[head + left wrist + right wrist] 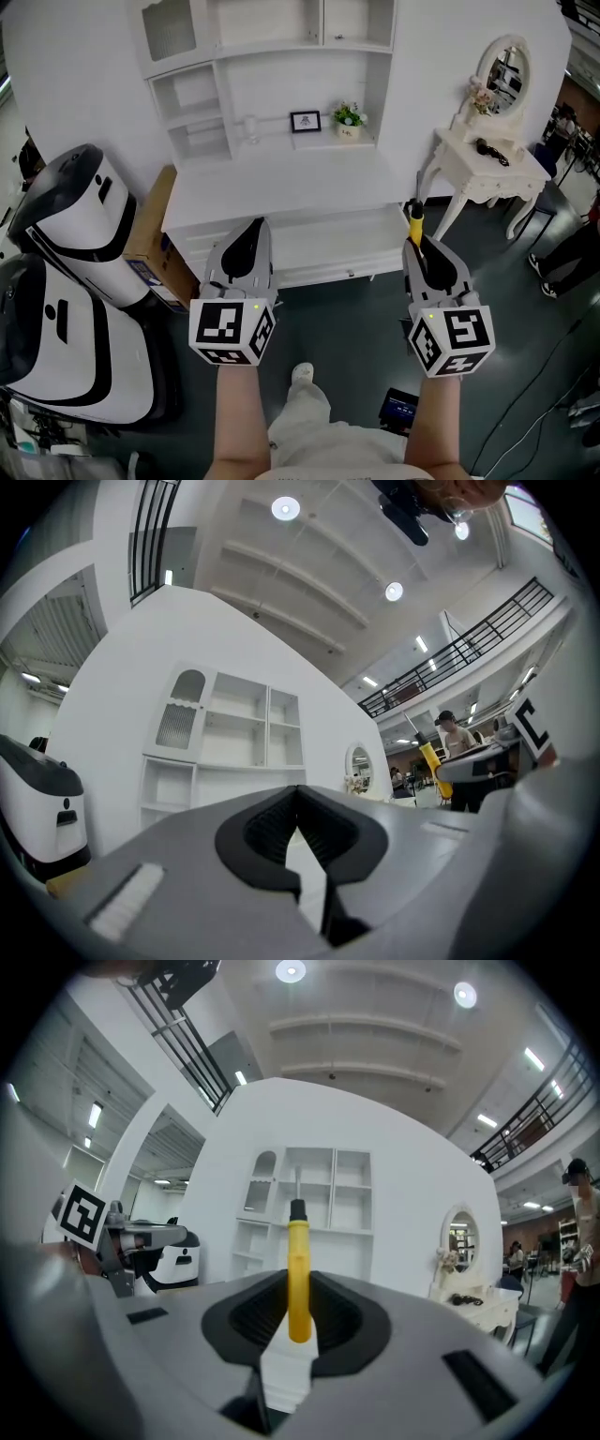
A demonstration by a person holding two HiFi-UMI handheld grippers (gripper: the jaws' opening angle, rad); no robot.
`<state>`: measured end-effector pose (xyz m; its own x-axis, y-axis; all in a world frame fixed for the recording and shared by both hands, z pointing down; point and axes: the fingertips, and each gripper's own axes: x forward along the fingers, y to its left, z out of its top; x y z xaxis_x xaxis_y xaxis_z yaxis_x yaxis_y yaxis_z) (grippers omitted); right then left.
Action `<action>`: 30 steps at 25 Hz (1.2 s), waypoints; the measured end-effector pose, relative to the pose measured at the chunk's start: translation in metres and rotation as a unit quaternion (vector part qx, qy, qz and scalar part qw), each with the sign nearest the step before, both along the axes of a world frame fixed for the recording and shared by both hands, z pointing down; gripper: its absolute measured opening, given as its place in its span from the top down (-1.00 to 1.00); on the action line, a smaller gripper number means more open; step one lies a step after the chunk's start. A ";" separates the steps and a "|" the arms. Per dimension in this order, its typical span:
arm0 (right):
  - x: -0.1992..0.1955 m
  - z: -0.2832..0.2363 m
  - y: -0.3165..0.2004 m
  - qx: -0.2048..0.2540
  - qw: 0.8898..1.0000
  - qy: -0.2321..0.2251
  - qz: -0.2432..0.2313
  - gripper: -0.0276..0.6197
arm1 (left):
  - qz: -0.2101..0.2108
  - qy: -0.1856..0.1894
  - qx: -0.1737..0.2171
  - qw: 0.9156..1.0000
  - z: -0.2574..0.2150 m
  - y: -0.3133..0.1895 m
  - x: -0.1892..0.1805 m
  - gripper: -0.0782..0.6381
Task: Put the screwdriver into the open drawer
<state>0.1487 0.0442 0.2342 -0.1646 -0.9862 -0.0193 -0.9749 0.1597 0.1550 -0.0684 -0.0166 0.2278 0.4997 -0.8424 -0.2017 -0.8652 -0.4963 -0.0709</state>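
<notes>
A yellow-handled screwdriver (pixel 414 223) stands out forward from my right gripper (pixel 415 244), which is shut on its handle. In the right gripper view the yellow handle (pixel 298 1279) sits between the black pads, with its black collar and thin metal shaft pointing up and away. The open white drawer (pixel 328 273) juts out of the desk, ahead of and between both grippers. My left gripper (pixel 254 228) hovers over the drawer's left end, shut with nothing in it; its pads (pixel 281 822) meet at the tips. Each gripper view shows the other gripper off to the side.
A white desk (pixel 281 192) with a shelf hutch holds a small picture frame (pixel 305 121) and a potted plant (pixel 349 117). Two white machines (pixel 66 225) and a cardboard box (pixel 150 234) stand at the left. A dressing table (pixel 487 159) with an oval mirror stands at the right.
</notes>
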 end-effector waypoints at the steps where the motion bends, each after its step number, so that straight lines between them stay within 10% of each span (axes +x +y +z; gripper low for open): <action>1: 0.000 0.000 -0.011 -0.001 1.000 0.000 0.001 0.68 | 0.001 -0.001 0.000 1.000 -0.001 -0.011 0.000 0.76; 30: -0.019 0.021 -0.219 -0.040 0.998 -0.003 0.040 0.68 | 0.042 0.002 -0.027 0.999 0.014 -0.240 -0.021 0.76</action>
<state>0.1294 -0.1753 0.2553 -0.0861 -0.9945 0.0600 -0.9858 0.0938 0.1393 -0.0897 -0.2561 0.2419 0.5686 -0.8070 -0.1598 -0.8204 -0.5705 -0.0381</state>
